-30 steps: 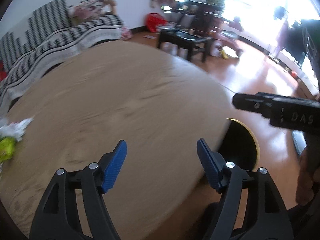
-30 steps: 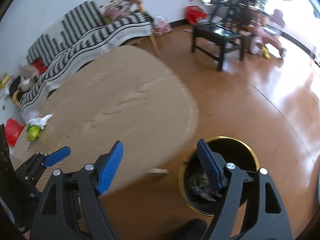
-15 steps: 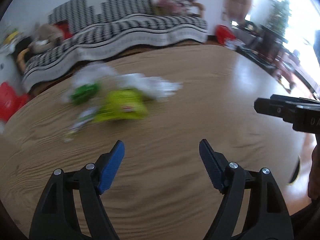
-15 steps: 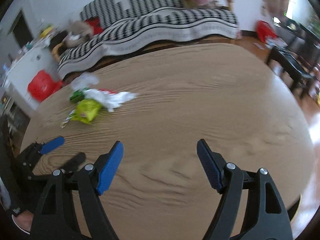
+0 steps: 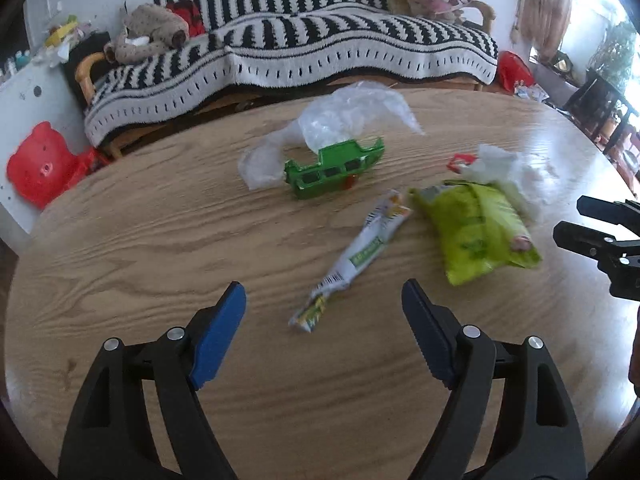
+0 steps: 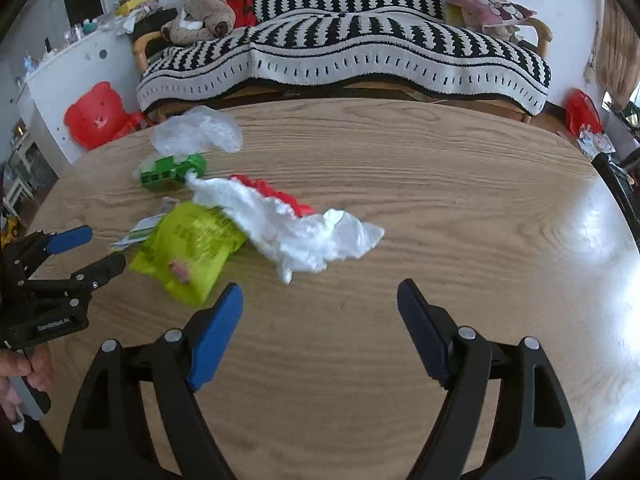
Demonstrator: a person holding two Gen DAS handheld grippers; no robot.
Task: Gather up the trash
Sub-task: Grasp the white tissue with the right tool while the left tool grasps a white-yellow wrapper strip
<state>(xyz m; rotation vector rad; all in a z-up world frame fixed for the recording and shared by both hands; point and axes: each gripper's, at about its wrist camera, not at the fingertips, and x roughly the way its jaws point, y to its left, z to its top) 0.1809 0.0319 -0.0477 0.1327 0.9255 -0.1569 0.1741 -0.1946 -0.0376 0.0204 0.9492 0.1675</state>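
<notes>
Trash lies on a round wooden table. A thin white and green wrapper lies just ahead of my open, empty left gripper. A lime green snack bag is to its right, and shows in the right wrist view. A green plastic tray, a clear plastic bag and crumpled white plastic over a red scrap lie farther back. My right gripper is open and empty, just short of the white plastic.
A sofa with a black and white striped cover stands behind the table, with a stuffed toy on it. A red bear-shaped stool is at the left. The table edge curves away at the right.
Both grippers have swung left from the table's right edge and the floor bin to face the trash pile, and have come closer to it. Both stay open.
</notes>
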